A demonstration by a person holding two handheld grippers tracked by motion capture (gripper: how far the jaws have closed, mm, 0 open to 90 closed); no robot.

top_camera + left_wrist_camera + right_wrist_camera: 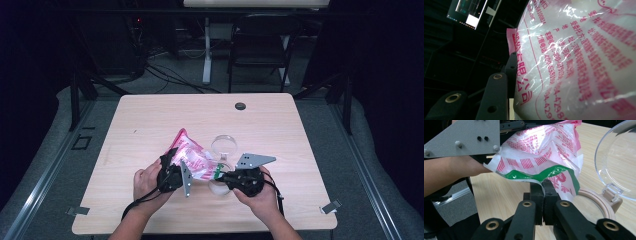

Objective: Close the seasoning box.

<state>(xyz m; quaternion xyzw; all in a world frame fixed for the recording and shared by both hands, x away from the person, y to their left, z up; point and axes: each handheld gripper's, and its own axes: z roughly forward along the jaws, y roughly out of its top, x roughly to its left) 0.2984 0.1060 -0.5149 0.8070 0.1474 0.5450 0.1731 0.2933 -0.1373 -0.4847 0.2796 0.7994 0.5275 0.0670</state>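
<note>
A pink-and-white printed plastic bag point(192, 156) of white grains hangs just above the table between both grippers. My left gripper point(171, 157) is shut on the bag's left side. In the left gripper view one black finger point(510, 66) presses the bag point(579, 62), which hides the other jaw. My right gripper point(543, 185) is shut on the bag's green-edged corner point(541, 176), seen in the high view at the bag's right end point(220, 175). A clear jar point(219, 186) with its hinged lid point(223, 145) open stands under that corner.
The jar's beige rim point(596, 202) and clear lid point(621, 162) lie just right of my right jaws. The light wooden table point(150, 120) has a black grommet point(240, 106) near its far edge. A folding chair point(260, 45) stands beyond the table.
</note>
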